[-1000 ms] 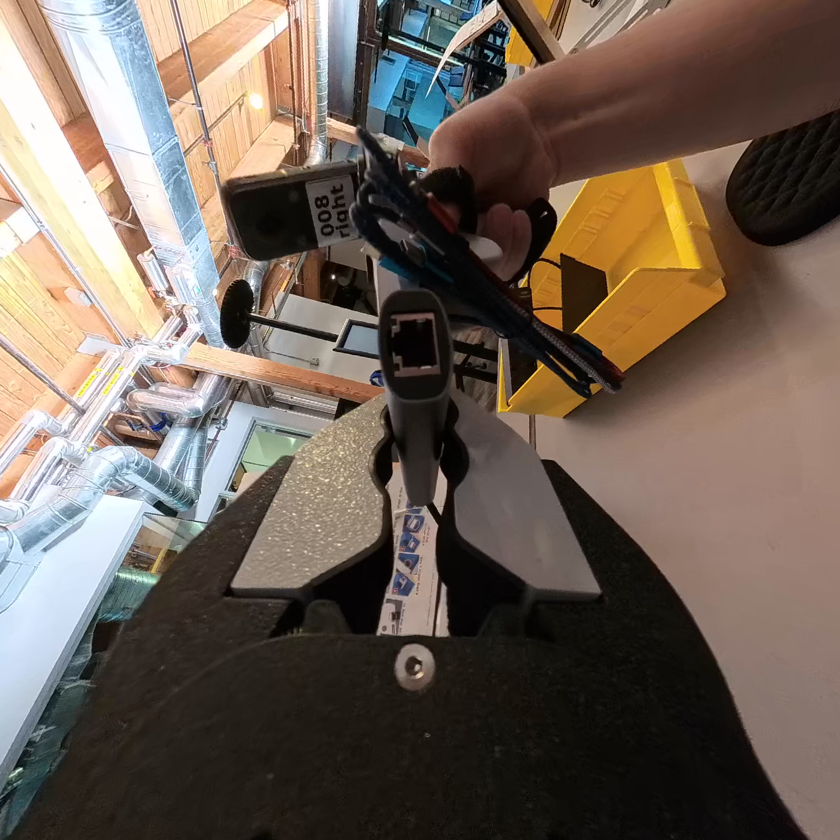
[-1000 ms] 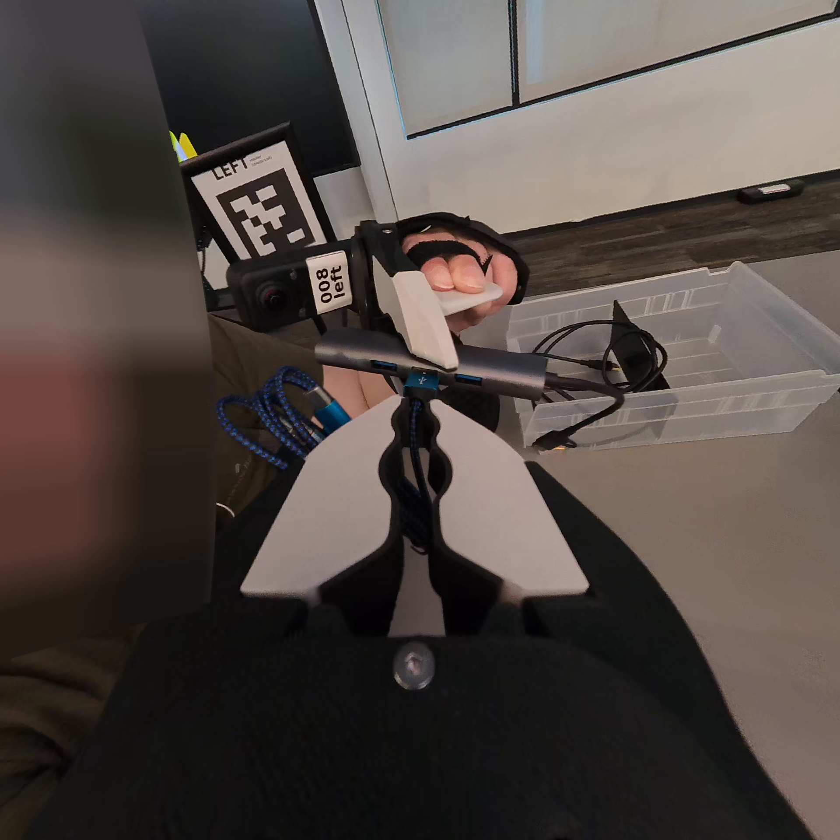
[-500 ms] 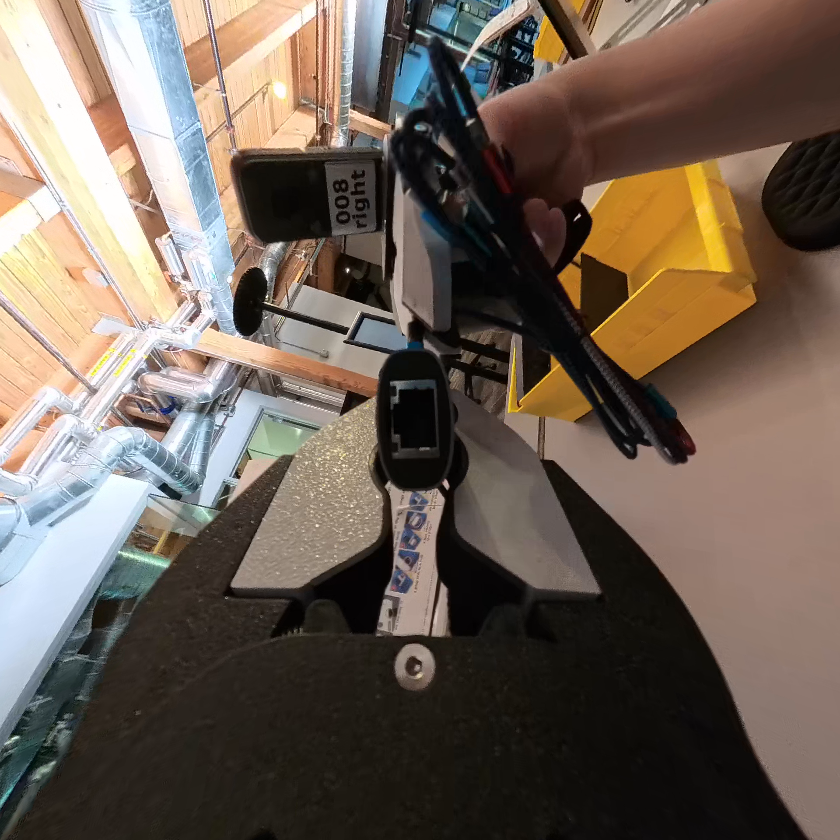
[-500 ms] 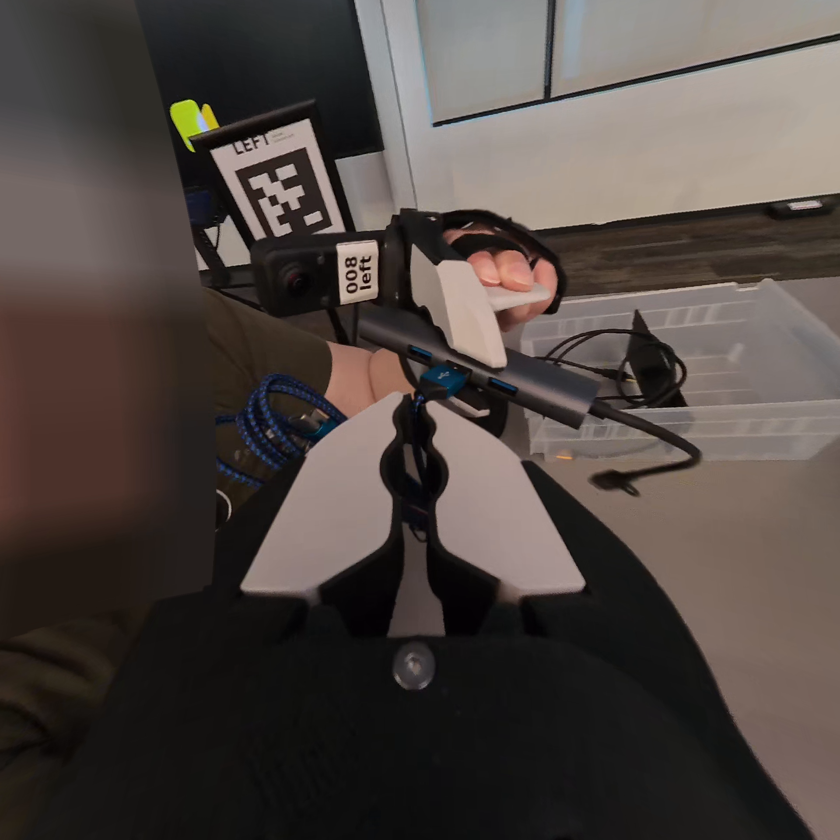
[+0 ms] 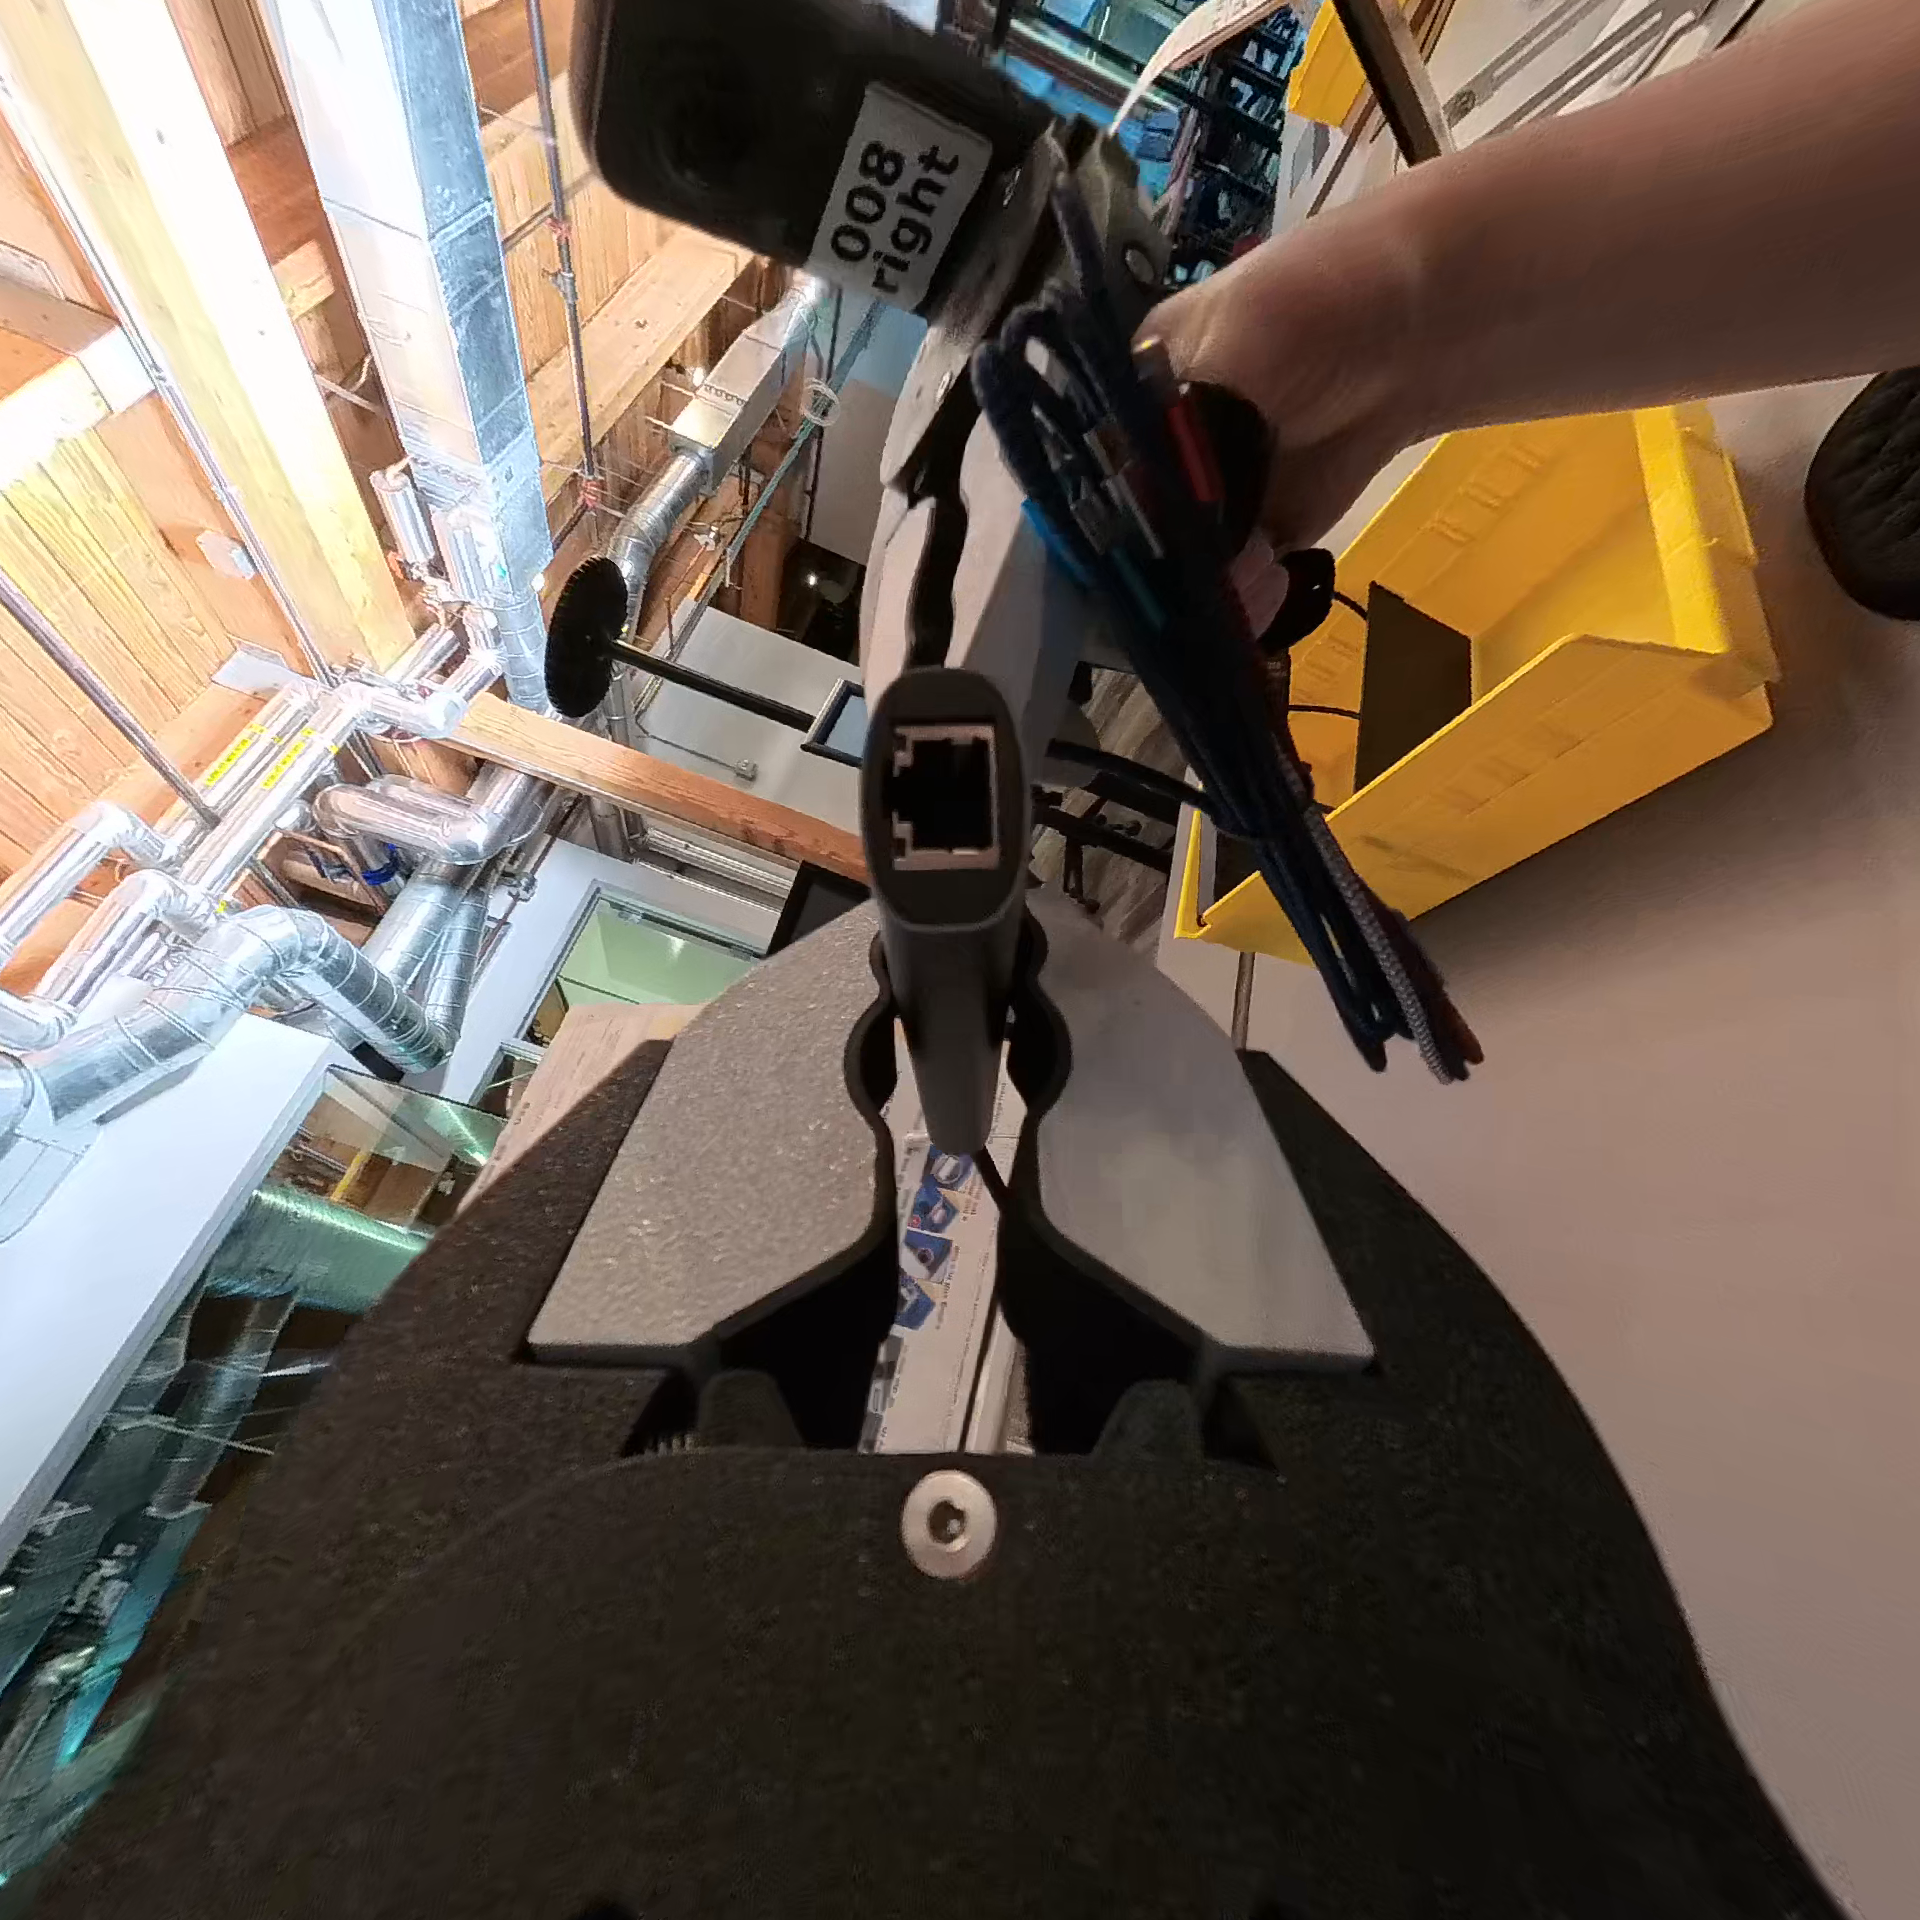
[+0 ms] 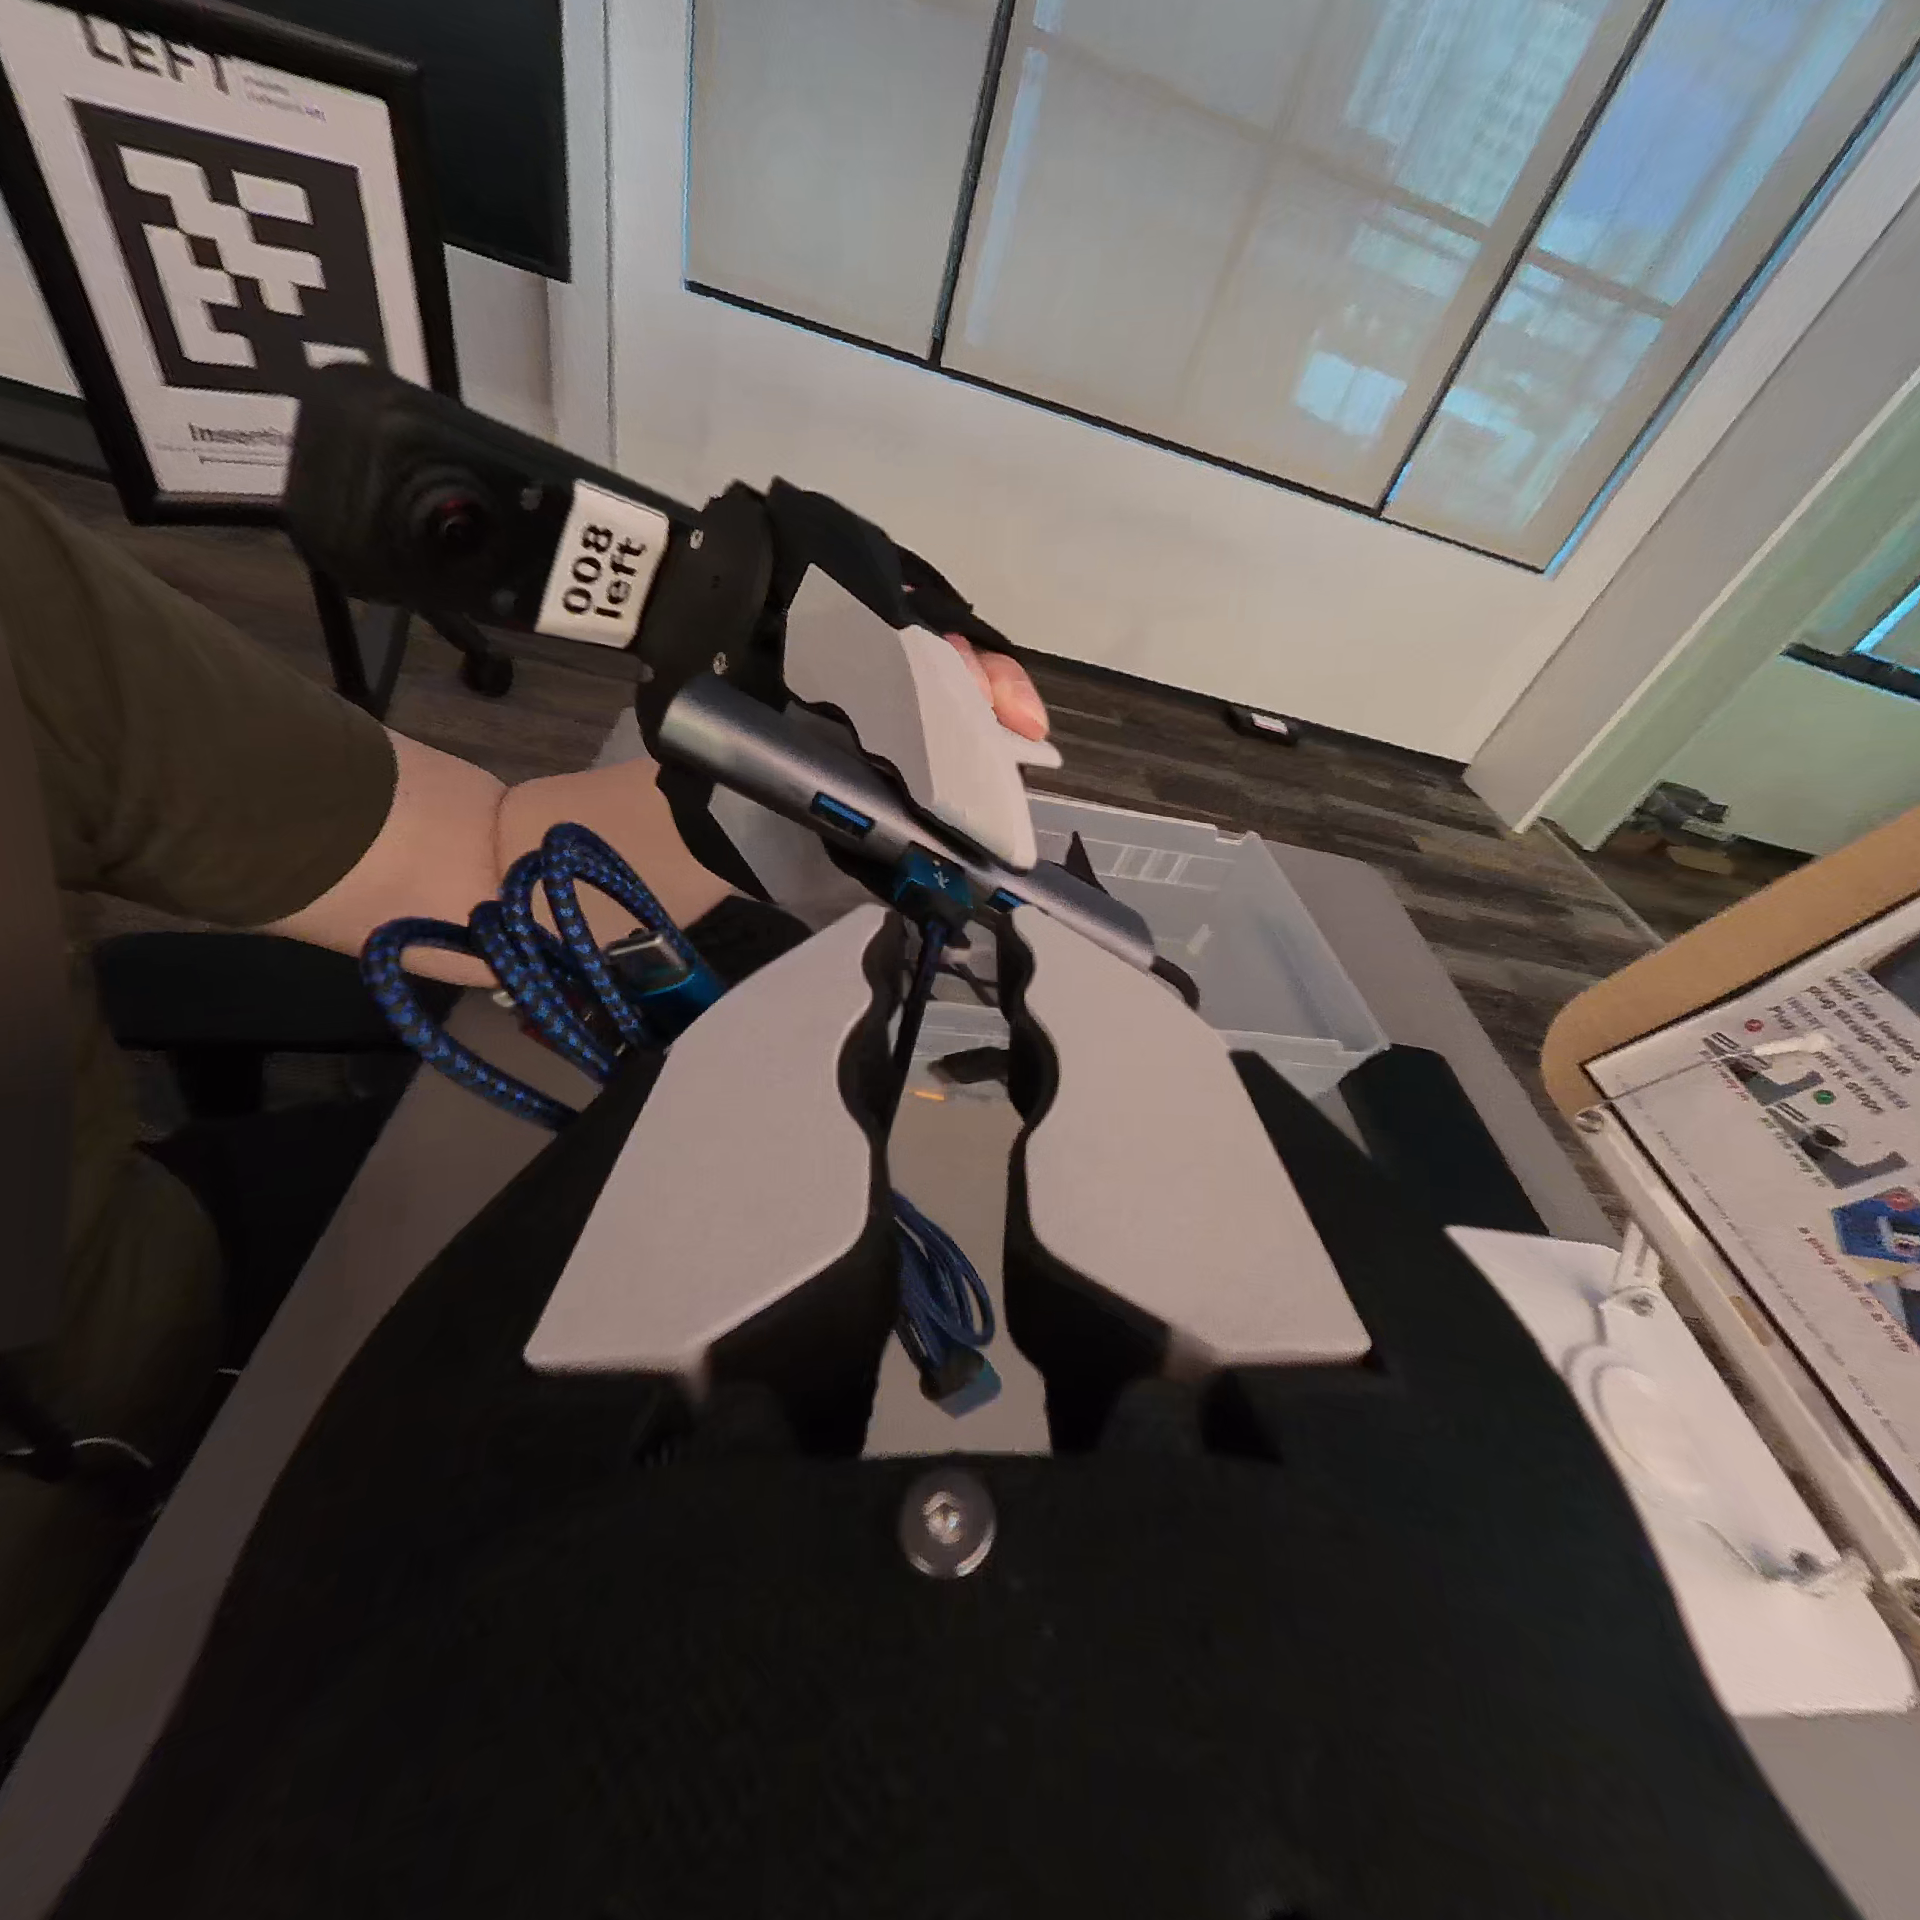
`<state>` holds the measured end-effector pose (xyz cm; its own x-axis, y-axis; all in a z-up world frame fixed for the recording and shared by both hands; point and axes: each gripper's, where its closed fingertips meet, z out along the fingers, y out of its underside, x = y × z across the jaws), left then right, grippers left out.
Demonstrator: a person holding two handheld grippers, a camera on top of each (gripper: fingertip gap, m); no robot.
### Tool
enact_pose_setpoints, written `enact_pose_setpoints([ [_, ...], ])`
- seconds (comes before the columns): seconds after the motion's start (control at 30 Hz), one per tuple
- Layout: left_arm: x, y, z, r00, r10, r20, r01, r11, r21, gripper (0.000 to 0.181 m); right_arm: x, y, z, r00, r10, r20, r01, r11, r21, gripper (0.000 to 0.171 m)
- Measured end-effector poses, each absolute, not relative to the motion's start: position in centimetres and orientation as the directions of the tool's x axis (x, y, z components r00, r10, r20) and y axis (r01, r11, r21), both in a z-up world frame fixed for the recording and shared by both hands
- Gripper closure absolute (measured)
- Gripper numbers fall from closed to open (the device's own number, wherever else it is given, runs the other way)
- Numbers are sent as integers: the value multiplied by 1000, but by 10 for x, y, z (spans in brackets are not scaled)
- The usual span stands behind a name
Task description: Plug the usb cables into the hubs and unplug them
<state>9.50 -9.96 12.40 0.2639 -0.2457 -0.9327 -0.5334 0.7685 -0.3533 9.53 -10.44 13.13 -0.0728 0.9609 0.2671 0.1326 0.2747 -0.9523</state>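
My left gripper [image 5: 945,997] is shut on a grey USB hub [image 5: 940,810], seen end-on with its network socket facing the camera. In the right wrist view the hub [image 6: 769,764] slants down to the right in the left gripper [image 6: 935,769]. A blue USB plug [image 6: 932,883] sits in its middle port. Its braided cable [image 6: 940,1309] hangs loosely between the spread fingers of my right gripper [image 6: 951,966], which is open just below the plug. The right gripper [image 5: 935,582] shows above the hub in the left wrist view, with a bundle of cables [image 5: 1278,790] hanging from the hand.
A coil of blue braided cable [image 6: 520,966] hangs left of the right gripper. A clear plastic bin [image 6: 1247,935] stands behind the hub, a yellow bin [image 5: 1538,707] on the grey table [image 5: 1662,1247]. An instruction board [image 6: 1787,1122] stands at the right, a framed marker sign [image 6: 229,239] at the back left. Less than 4 cm separates the two grippers' tips.
The right gripper's fingers have spread apart and let go of the cable; the blue plug stays in the hub. Both grippers have swung, and the hub now slants down to the right.
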Motion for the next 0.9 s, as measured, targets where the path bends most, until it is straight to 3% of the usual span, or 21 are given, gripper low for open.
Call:
enact_pose_setpoints([
  [0.1,97,-100,122,257,-258,-931,-528,770,-359,164,96,-110,134,-101,934,342,85,351,-933,152],
  [0.33,101,-102,119,245,-304,-921,-507,769,-389,164,90,-105,118,-31,777,628,191,622,-760,154],
  [0.9,101,-107,108,176,-411,-894,-485,755,-442,164,93,-111,115,-30,599,800,193,789,-584,159],
])
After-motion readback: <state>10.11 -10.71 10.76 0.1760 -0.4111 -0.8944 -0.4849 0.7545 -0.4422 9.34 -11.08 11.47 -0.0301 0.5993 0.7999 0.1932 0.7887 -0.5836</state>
